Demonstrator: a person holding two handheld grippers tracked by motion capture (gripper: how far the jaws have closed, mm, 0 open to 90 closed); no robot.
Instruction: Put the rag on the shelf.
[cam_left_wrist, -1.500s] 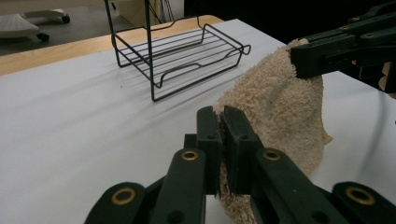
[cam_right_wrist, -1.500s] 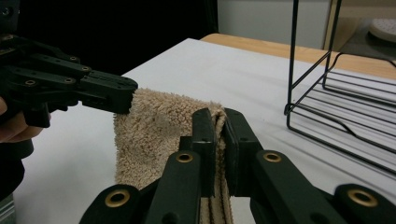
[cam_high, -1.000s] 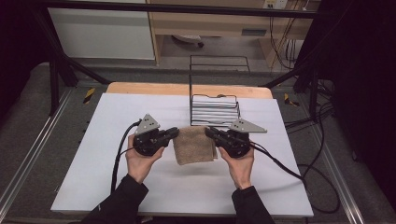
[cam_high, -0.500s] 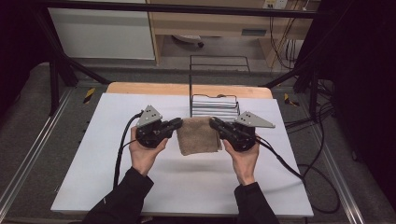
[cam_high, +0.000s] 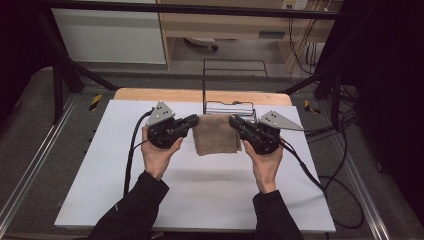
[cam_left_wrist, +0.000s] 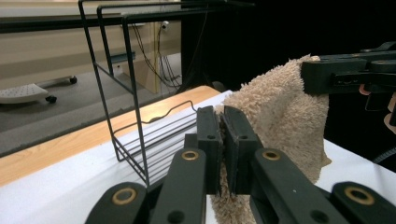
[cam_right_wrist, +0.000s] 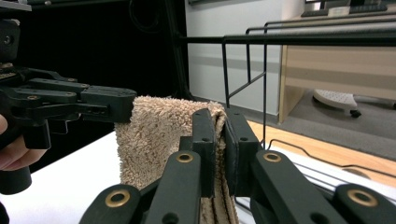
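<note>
The beige towel (cam_high: 216, 135) hangs above the white table (cam_high: 200, 190), in front of the black wire rack (cam_high: 231, 107) (folded double); left gripper (cam_high: 192, 121) and right gripper (cam_high: 234, 121) each clamp an upper corner

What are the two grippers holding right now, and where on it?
Both hold the folded tan towel, lifted off the table by its top edge: the left gripper clamps one upper corner, the right gripper the other.
</note>
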